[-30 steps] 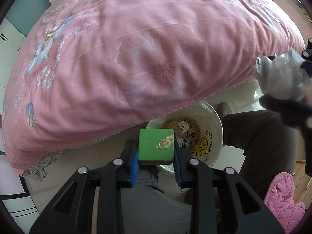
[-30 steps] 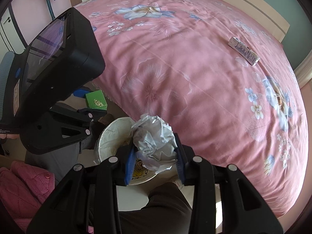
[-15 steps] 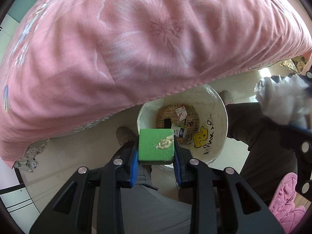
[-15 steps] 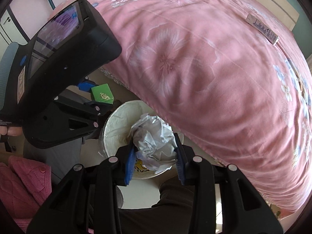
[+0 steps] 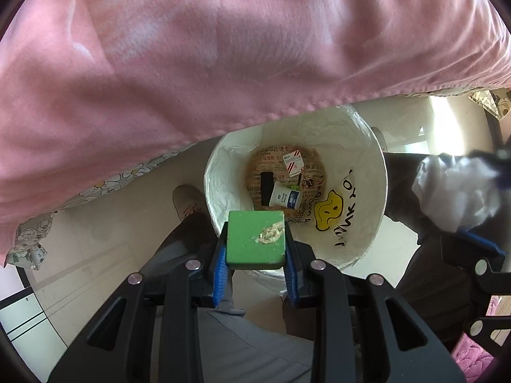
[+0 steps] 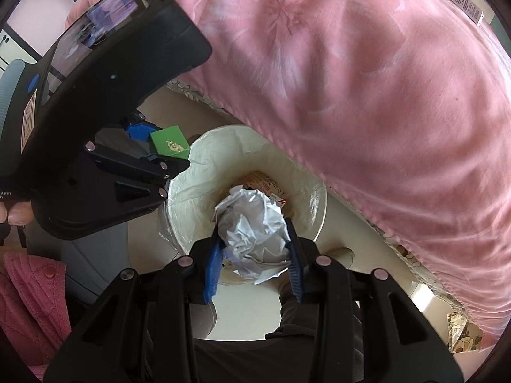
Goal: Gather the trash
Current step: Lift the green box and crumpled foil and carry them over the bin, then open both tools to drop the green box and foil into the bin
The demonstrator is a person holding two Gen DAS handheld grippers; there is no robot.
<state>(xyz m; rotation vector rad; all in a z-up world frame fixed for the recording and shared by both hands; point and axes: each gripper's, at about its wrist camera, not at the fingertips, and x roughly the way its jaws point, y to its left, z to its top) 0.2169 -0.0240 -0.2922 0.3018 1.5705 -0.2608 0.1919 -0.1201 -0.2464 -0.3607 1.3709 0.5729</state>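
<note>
Left gripper (image 5: 255, 245): pointing down, blue pads clamped on the two sides of a green block (image 5: 255, 239) with a pale scuffed patch on its top face; the block hangs above the near rim of the bin.
Right gripper (image 6: 254, 242): jaws pressed into a crumpled white paper ball (image 6: 252, 226), held over the bin's mouth.
Bin (image 5: 367, 146): round, white-lined, on the floor beside the bed edge, between the person's feet; a yellow smiley face is on its inner wall.
Bin contents: a small white and blue box (image 5: 285, 195), a black piece and a red-striped packet lie at the bottom.
Bed cover (image 5: 223, 48): pink, overhanging the bin's far rim.
</note>
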